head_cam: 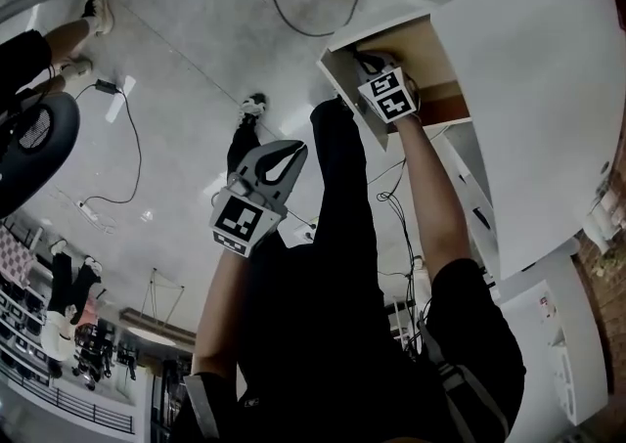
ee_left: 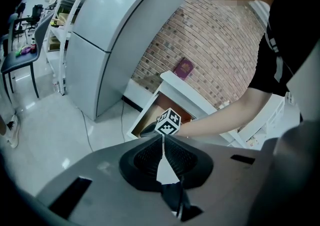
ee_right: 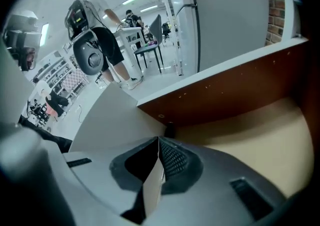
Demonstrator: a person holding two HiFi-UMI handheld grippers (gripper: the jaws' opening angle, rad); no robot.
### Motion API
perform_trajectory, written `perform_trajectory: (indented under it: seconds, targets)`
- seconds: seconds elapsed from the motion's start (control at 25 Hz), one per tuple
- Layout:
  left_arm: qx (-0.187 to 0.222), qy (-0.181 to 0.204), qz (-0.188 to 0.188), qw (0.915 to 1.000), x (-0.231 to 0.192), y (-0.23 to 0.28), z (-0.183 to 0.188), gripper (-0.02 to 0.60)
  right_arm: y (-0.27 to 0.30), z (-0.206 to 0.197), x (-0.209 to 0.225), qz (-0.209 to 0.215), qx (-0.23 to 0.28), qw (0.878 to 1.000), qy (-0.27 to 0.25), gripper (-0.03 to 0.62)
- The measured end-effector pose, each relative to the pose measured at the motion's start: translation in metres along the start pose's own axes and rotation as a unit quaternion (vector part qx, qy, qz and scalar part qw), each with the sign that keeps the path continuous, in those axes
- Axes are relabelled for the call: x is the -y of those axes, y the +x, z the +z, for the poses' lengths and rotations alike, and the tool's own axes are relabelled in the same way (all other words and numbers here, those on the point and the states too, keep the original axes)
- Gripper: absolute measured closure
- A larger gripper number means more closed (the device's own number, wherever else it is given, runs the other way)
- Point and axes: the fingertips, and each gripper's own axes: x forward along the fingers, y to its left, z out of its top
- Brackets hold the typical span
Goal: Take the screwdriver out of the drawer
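Observation:
The white drawer (head_cam: 344, 40) stands pulled open at the upper right of the head view, its wooden floor (ee_right: 260, 130) bare where it shows. My right gripper (head_cam: 370, 62) is down inside it, jaws shut with nothing visibly between them (ee_right: 159, 139). A small dark object (ee_right: 169, 129), possibly the screwdriver's end, sits just beyond the tips against the brown drawer wall (ee_right: 225, 95). I cannot tell if it touches the jaws. My left gripper (head_cam: 291, 151) hangs shut and empty over the floor, left of the drawer, pointing toward the drawer (ee_left: 145, 117).
A white cabinet top (head_cam: 548, 89) lies above the drawer, with a purple book (ee_left: 183, 69) on it before a brick wall. A tall grey cabinet (ee_left: 100, 40) stands left of the drawer. Cables (head_cam: 127, 153) trail over the shiny floor; a chair (ee_left: 20, 58) and other people stand farther off.

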Motion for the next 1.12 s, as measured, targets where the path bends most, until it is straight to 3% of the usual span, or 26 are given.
perform_trajectory:
  seconds: [0.2, 0.52, 1.12]
  targets:
    - [-0.001, -0.007, 0.0, 1.0, 0.0, 0.002, -0.005, 0.56, 0.014, -0.003, 0.006, -0.003, -0.012, 1.0, -0.005, 0.503]
    - [-0.006, -0.025, 0.008, 0.9996, -0.008, 0.002, -0.017, 0.559, 0.037, -0.005, 0.016, 0.028, -0.049, 0.998, -0.001, 0.45]
    - [-0.011, -0.054, 0.016, 0.9983, -0.021, 0.009, -0.027, 0.559, 0.049, -0.009, 0.015, 0.139, -0.118, 0.982, 0.044, 0.487]
